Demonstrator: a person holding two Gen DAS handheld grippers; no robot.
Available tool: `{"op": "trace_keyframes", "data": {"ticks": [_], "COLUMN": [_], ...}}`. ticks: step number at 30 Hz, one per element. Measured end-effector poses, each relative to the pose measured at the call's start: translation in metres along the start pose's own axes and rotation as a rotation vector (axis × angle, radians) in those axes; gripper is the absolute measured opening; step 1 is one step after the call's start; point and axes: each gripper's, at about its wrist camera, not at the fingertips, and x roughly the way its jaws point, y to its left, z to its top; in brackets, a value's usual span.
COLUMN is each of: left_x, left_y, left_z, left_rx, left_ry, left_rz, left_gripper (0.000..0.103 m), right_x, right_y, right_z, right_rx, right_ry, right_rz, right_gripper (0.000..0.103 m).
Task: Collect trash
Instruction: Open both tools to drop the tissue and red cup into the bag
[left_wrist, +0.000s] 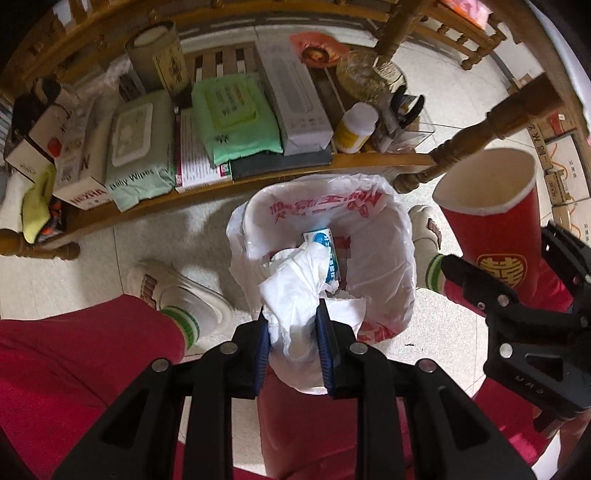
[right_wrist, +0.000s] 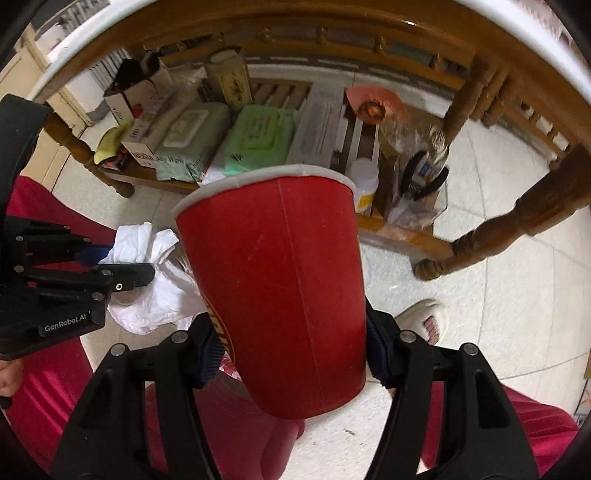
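My left gripper (left_wrist: 293, 317) is shut on a crumpled white tissue (left_wrist: 291, 291) and holds it right over the open mouth of a trash bin lined with a white plastic bag (left_wrist: 391, 251). A blue-and-white wrapper (left_wrist: 325, 243) lies inside the bin. My right gripper (right_wrist: 291, 354) is shut on a red paper cup (right_wrist: 280, 280), held upright to the right of the bin; the cup also shows in the left wrist view (left_wrist: 495, 225). The left gripper with the tissue (right_wrist: 147, 243) shows at the left of the right wrist view.
A low wooden table shelf (left_wrist: 258, 173) behind the bin holds wipes packs (left_wrist: 236, 114), boxes, a canister and a pill bottle (left_wrist: 354, 127). A table leg (left_wrist: 476, 140) stands right of the bin. The person's red trousers and white shoes (left_wrist: 184, 291) flank the bin.
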Motion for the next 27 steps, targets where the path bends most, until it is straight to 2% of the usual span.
{"op": "trace_keyframes", "data": {"ticks": [15,27], "left_x": [0.062,0.097], "left_y": [0.011,0.013], "left_z": [0.014,0.027], "left_rx": [-0.047,-0.043], "left_ry": [0.118,0.186], "left_rz": [-0.006,0.02], "left_gripper": [0.023,0.023], "right_x": [0.08,0.11], "right_y": [-0.005,-0.01], "right_z": [-0.004,0.0], "right_rx": [0.026,0.039], "right_ry": [0.156,0.21], "right_rz": [0.003,0.042], "right_gripper": [0.061,0.061]}}
